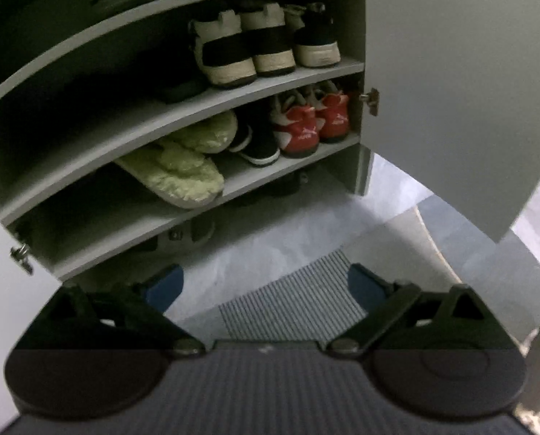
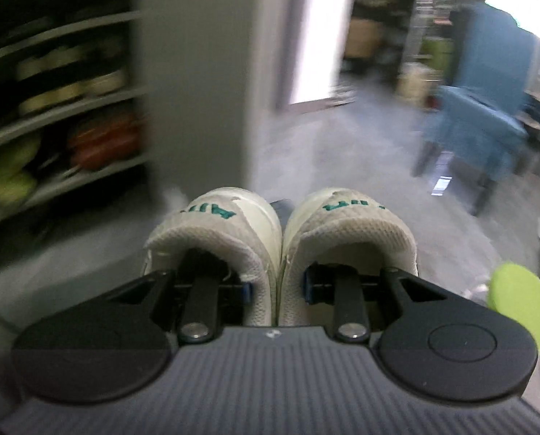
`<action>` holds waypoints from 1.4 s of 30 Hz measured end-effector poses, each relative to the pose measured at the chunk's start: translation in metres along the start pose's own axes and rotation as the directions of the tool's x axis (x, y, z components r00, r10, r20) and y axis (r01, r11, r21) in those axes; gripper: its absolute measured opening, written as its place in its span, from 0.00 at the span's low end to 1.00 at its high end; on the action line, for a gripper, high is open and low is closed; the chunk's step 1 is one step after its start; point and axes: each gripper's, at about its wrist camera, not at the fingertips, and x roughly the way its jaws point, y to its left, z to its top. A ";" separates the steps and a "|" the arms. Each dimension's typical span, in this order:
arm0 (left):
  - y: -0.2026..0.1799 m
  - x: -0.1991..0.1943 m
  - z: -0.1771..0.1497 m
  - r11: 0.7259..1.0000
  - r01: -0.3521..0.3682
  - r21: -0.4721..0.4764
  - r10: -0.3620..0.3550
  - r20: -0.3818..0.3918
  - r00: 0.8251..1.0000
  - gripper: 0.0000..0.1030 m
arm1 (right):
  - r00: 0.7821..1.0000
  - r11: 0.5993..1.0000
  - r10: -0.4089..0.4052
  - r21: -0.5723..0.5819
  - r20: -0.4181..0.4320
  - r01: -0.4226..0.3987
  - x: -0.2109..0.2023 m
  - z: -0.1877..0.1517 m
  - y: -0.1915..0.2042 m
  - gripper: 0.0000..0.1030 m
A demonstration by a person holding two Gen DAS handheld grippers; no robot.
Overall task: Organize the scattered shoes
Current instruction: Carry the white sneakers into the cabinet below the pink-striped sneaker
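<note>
My right gripper (image 2: 276, 288) is shut on a pair of white sneakers (image 2: 233, 232) with green lettering. One finger sits inside each shoe and the inner collars are pinched together between them. The pair hangs above the grey floor, with the open grey shoe cabinet (image 2: 88, 108) blurred to its left. My left gripper (image 1: 266, 286) stands open with nothing between its blue pads and faces the same shoe cabinet (image 1: 183, 116). On a lower shelf lie fuzzy green slippers (image 1: 183, 166), a black shoe (image 1: 259, 141) and red sneakers (image 1: 306, 127). Black-and-cream shoes (image 1: 255, 43) fill the shelf above.
The cabinet's right door (image 1: 451, 90) stands open and a hinge (image 1: 21, 255) marks the left door. A striped doormat (image 1: 291, 301) lies on the floor under my left gripper. In the right wrist view a blue chair (image 2: 487, 108) and a bright doorway (image 2: 317, 36) sit farther back.
</note>
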 end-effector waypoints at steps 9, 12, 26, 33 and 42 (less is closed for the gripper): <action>0.058 -0.116 0.001 0.994 -0.103 0.027 0.101 0.065 0.993 0.96 | 0.922 0.904 0.382 -0.235 0.065 -0.358 -0.056 0.113 0.142 0.28; 0.068 -0.136 -0.006 0.989 -0.125 0.073 0.122 0.050 0.991 0.96 | 0.845 0.809 0.527 -0.359 0.093 -0.465 -0.062 0.151 0.197 0.28; 0.144 -0.115 0.023 0.954 -0.296 -0.049 0.298 0.039 0.954 0.96 | 0.632 0.609 0.769 -0.414 0.098 -0.676 -0.042 0.270 0.439 0.28; 0.167 -0.079 0.038 0.929 -0.350 -0.119 0.355 0.023 0.934 0.96 | 0.596 0.571 0.795 -0.466 0.110 -0.676 -0.022 0.274 0.529 0.28; 0.184 -0.050 0.042 0.888 -0.409 -0.209 0.412 -0.034 0.911 0.96 | 0.619 0.608 0.771 -0.460 0.148 -0.647 -0.002 0.290 0.578 0.29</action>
